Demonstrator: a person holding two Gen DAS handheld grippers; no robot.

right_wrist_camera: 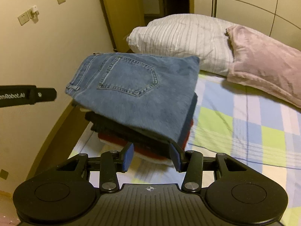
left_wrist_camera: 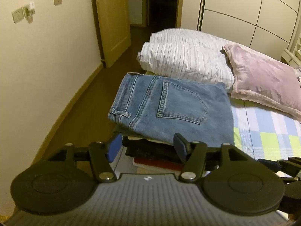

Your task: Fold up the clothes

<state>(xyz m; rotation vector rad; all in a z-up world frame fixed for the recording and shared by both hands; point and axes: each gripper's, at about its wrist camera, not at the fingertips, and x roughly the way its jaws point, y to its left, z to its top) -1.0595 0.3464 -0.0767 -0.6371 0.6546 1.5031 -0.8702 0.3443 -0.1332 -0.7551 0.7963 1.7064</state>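
Folded blue jeans point(left_wrist_camera: 169, 109) lie flat atop stacked folded clothes point(right_wrist_camera: 116, 131).

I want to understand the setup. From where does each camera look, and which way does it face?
Left wrist: sits on the left gripper, faces forward and down at the folded jeans; its own open fingers show.
Right wrist: sits on the right gripper, same jeans; its fingers and the left gripper's tip show.
Shared: jeans, striped pillow, pink pillow.

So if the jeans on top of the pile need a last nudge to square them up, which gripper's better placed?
Probably right: the right gripper has open fingers astride the jeans' near corner.
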